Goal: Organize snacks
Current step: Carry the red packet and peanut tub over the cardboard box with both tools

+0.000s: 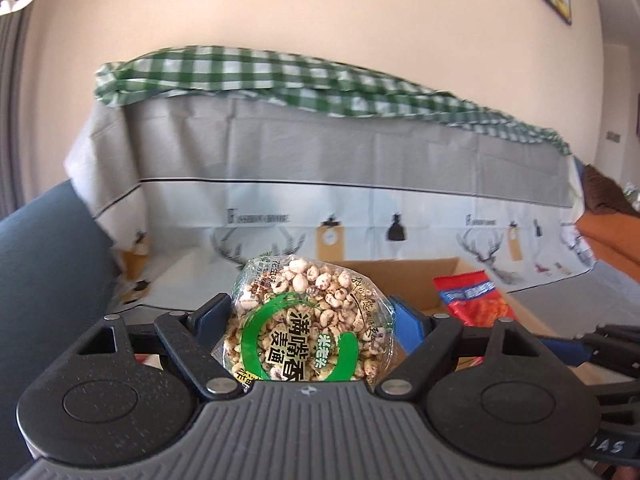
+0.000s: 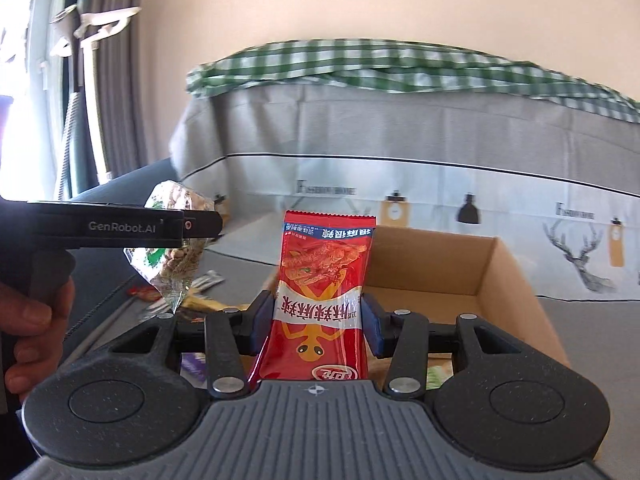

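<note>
While I carry both packs above the open cardboard box (image 2: 472, 276), my left gripper (image 1: 308, 320) is clamped wide across the clear puffed-grain bag (image 1: 308, 320), which I judge light, crinkly and slippery, with brittle grains that a hard squeeze would crush, so I hold it at mid-body. My right gripper (image 2: 318, 320) is pinched narrower on the 1 slim red snack packet (image 2: 324, 292), standing upright above the box's near edge; it looks light, floppy and glossy, best taken across its lower half as now.
</note>
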`<state>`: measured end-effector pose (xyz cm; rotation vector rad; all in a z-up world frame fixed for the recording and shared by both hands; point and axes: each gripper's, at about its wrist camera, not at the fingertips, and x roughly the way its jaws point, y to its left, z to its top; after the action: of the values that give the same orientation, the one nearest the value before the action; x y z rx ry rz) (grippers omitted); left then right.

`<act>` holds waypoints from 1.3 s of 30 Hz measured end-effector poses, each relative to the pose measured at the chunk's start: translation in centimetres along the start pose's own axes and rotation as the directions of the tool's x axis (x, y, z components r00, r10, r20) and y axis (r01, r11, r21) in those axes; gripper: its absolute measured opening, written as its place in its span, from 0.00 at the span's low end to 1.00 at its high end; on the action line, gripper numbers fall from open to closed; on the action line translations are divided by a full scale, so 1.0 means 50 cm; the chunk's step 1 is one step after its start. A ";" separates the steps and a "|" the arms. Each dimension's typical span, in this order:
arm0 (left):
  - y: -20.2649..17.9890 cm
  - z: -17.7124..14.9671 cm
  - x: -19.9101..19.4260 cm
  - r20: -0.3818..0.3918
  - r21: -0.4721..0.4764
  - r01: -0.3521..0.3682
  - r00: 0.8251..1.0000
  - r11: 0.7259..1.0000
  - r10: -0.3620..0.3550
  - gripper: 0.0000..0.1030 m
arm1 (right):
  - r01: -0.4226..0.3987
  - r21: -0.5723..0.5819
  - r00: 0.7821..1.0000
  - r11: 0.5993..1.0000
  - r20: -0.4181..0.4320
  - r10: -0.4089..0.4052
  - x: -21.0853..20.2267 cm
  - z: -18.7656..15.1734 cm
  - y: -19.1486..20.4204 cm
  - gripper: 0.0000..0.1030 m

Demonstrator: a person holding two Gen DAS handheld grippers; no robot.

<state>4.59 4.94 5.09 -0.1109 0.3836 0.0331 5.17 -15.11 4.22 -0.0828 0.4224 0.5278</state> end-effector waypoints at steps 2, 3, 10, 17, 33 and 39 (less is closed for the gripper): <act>-0.017 0.003 0.012 0.003 -0.017 0.022 1.000 1.000 -0.022 0.84 | 0.024 0.015 1.000 1.000 0.001 -0.024 0.000 -0.002 -0.014 0.47; -0.024 0.002 0.017 0.003 -0.027 0.032 1.000 0.999 -0.031 0.84 | 0.038 0.023 0.999 0.999 0.003 -0.038 -0.001 -0.003 -0.020 0.47; -0.078 0.000 0.050 -0.002 -0.063 0.077 0.997 0.995 -0.077 0.84 | 0.140 0.095 0.990 0.986 0.017 -0.142 -0.001 -0.007 -0.063 0.47; -0.117 -0.006 0.067 -0.004 -0.053 0.115 0.993 0.992 -0.116 0.84 | 0.237 0.168 0.971 0.957 -0.006 -0.240 0.005 -0.013 -0.107 0.47; -0.137 -0.008 0.087 -0.002 -0.060 0.149 0.989 0.987 -0.150 0.84 | 0.285 0.181 0.957 0.941 -0.001 -0.289 0.009 -0.019 -0.113 0.47; -0.134 -0.009 0.086 0.001 -0.066 0.153 0.988 0.986 -0.154 0.84 | 0.291 0.178 0.955 0.940 0.011 -0.297 0.007 -0.022 -0.107 0.47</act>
<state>8.78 -1.69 3.75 -0.2052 0.3769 -0.1067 7.75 -19.74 2.90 0.0334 0.4094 0.1950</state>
